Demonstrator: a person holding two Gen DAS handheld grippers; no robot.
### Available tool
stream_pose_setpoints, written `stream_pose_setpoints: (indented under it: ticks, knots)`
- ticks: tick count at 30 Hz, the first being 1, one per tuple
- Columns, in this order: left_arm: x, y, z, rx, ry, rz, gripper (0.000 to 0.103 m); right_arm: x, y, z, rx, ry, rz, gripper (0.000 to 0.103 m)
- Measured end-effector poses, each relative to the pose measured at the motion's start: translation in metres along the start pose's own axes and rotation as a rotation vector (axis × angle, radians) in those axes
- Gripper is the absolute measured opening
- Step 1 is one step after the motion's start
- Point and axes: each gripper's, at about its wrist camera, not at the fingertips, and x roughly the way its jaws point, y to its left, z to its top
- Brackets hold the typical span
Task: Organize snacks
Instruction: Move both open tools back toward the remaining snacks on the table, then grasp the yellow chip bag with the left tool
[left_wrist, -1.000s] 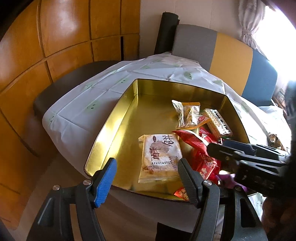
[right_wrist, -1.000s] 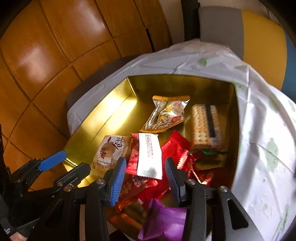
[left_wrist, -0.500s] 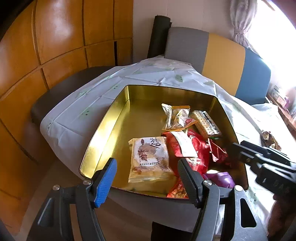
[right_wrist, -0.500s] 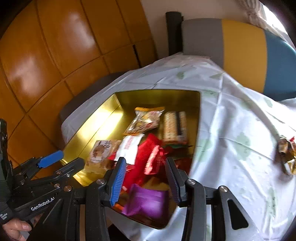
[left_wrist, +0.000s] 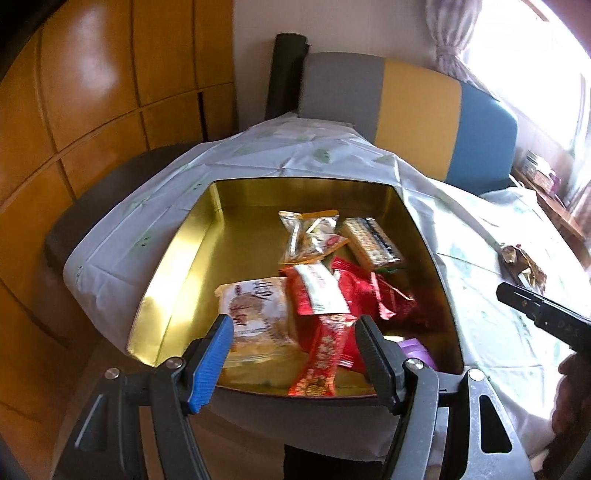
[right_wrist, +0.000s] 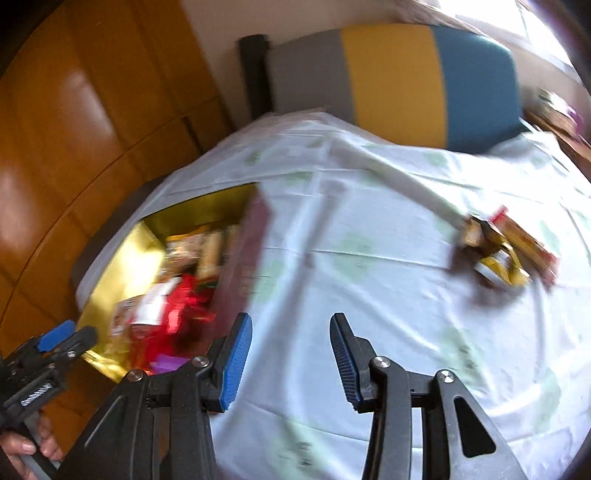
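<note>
A big shiny gold metal tin (left_wrist: 177, 266) sits on the counter, which wears a white cloth with small green prints (right_wrist: 369, 295). Inside the tin lie many snacks: a pale cookie packet with dark writing (left_wrist: 255, 310), a red packet with a white label (left_wrist: 317, 291), a long red and gold wrapper (left_wrist: 325, 362), a clear bag with orange edges (left_wrist: 312, 236), a cracker pack (left_wrist: 371, 242) and a bit of purple wrapper (left_wrist: 415, 349). The left tool (left_wrist: 291, 354) hangs over the near edge of the tin, its jaws partly open with nothing in them. The right tool (right_wrist: 290, 354) is over the bare cloth beside the tin, also partly open and empty. More snacks in brown and yellow wrappers (right_wrist: 498, 254) lie on the cloth, well apart from the tin.
</note>
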Motion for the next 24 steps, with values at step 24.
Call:
stream_pose_setpoints:
  ticks: [24]
  knots:
    - [0.044, -0.215, 0.049, 0.246, 0.215, -0.472, 0.069, -0.035, -0.171, -0.053, 0.316, -0.014, -0.316, 0.045]
